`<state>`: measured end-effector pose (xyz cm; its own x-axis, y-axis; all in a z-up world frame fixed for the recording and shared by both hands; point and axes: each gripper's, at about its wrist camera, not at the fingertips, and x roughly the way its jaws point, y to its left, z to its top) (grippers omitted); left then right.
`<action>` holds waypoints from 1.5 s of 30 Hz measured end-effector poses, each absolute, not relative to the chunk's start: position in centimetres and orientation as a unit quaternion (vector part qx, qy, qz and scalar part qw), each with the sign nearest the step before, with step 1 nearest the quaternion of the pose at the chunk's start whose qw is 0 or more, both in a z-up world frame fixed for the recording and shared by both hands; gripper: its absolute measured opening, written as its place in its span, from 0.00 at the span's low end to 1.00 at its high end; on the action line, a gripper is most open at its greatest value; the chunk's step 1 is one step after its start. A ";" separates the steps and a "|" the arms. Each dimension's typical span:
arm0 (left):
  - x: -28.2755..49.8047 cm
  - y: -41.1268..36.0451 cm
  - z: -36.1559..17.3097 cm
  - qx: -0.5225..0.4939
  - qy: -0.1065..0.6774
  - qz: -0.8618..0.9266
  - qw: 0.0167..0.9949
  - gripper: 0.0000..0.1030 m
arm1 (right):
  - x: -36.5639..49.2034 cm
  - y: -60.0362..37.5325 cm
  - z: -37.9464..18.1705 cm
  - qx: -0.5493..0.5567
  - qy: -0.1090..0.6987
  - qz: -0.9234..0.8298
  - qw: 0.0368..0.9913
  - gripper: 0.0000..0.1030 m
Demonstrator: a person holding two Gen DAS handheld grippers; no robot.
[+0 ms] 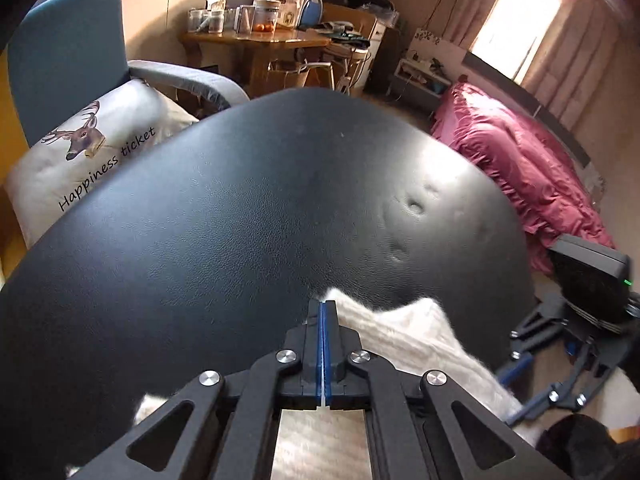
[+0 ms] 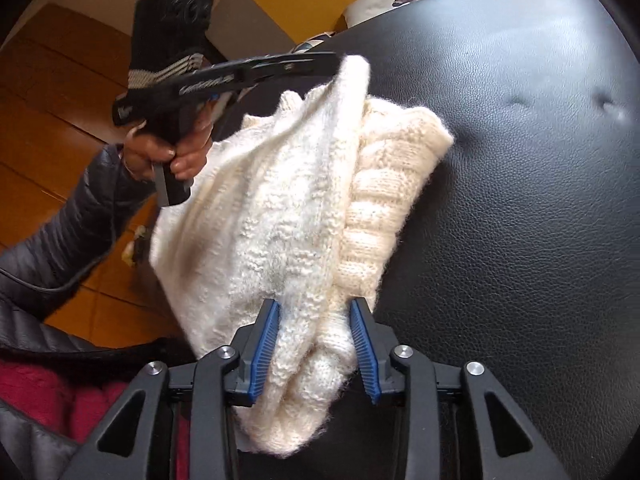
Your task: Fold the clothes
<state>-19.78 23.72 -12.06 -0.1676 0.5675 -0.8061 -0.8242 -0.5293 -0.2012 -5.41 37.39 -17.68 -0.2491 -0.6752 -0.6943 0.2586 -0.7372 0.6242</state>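
My left gripper point(image 1: 323, 308) pinches the cream knit sweater's point(image 2: 280, 200) edge over the black counter point(image 2: 520, 200); right gripper point(image 2: 316, 312) jaws spread around bunched, soft, floppy wool—best grasped at hems.

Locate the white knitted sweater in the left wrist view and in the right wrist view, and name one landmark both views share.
Left wrist view: the white knitted sweater sits low, right of centre, a thin edge pinched in the left tool.
Right wrist view: the sweater fills the centre, bunched between the right tool's parted fingers, its top corner held by the left tool.
Shared landmark: the black leather surface under it.
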 end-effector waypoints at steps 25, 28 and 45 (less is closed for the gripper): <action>-16.6 21.8 -13.2 -0.427 0.196 0.770 0.431 0.05 | -4.3 37.4 -17.1 0.528 -0.182 -0.782 0.277 0.34; -17.5 22.4 -14.1 -0.435 0.180 0.781 0.410 0.05 | -3.4 36.3 -16.2 0.525 -0.179 -0.788 0.267 0.34; -17.6 8.3 -9.0 -0.396 0.087 0.857 0.318 0.32 | -1.8 37.4 -12.6 0.487 -0.184 -0.829 0.203 0.42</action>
